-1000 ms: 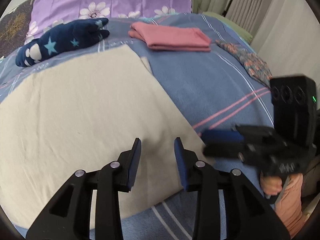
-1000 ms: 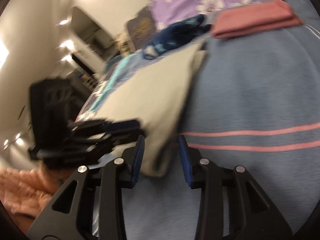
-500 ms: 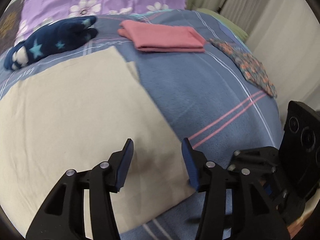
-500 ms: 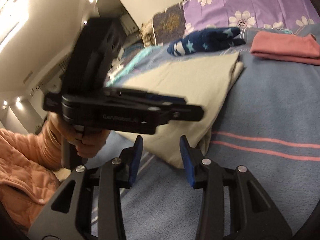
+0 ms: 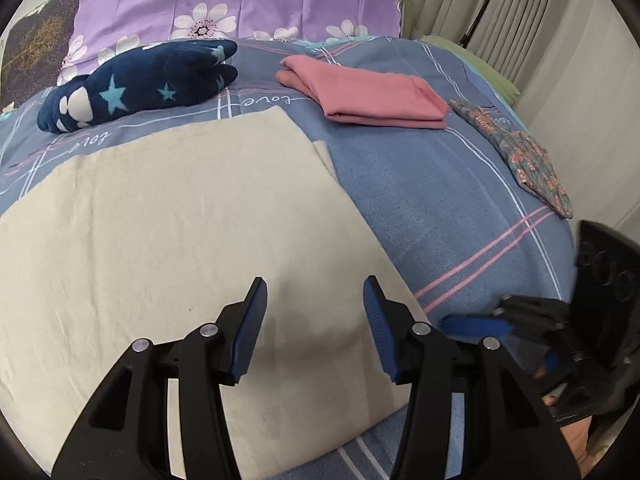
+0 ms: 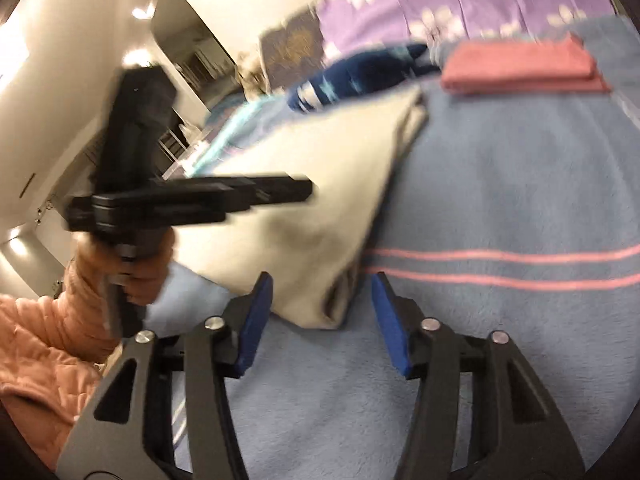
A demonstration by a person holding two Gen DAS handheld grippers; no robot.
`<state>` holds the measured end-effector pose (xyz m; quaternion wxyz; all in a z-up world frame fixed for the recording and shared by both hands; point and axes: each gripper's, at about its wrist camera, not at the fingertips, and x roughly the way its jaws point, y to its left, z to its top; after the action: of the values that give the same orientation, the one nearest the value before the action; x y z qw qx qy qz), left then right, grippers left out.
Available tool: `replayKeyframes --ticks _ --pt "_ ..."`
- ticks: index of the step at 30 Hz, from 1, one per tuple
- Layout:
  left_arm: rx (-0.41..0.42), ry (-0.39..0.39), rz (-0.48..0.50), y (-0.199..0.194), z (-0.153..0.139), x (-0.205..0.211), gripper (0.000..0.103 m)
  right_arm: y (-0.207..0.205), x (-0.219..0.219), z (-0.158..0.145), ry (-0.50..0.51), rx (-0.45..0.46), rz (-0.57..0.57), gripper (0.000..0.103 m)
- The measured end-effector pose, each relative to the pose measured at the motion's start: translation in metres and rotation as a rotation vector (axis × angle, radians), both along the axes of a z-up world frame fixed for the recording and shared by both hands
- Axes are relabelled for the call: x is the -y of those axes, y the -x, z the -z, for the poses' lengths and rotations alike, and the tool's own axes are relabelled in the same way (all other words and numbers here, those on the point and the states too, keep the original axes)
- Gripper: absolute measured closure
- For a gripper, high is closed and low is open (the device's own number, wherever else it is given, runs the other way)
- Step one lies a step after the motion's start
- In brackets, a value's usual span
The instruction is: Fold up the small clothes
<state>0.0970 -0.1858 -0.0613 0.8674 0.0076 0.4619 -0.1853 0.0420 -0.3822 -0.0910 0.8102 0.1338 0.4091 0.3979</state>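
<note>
A folded cream garment [image 5: 176,240] lay flat across the near part of a blue plaid bedspread [image 5: 432,208], its corner reaching toward the bed's near edge. The left gripper [image 5: 316,320] hung over that corner, jaws parted and empty after just opening. The right gripper [image 6: 322,312] faced the same corner from the side, jaws just opened too, the cloth's tip between them but unpressed. Toward the head of the bed sat a navy star-print plush [image 5: 136,84] and a folded pink garment [image 5: 368,96], with a floral cloth [image 5: 520,156] along the far side edge and a purple flowered pillow [image 5: 240,0] behind. Bare bedspread lay open between the cream and pink pieces.
</note>
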Motion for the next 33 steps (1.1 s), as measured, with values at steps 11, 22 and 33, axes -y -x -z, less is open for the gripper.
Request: replayKeyframes --ticks 11,22,33 --pt "-0.049 -0.100 0.163 0.012 0.016 0.052 0.046 0.020 -0.037 -0.015 0.014 0.096 -0.172 0.052" --pt "-0.055 -0.071 0.195 0.015 0.023 0.032 0.100 0.024 0.012 -0.023 -0.016 0.115 0.006 0.052" --pt "-0.063 -0.058 0.220 0.038 0.031 0.036 0.091 -0.111 0.003 -0.002 0.089 -0.269 0.304 0.091"
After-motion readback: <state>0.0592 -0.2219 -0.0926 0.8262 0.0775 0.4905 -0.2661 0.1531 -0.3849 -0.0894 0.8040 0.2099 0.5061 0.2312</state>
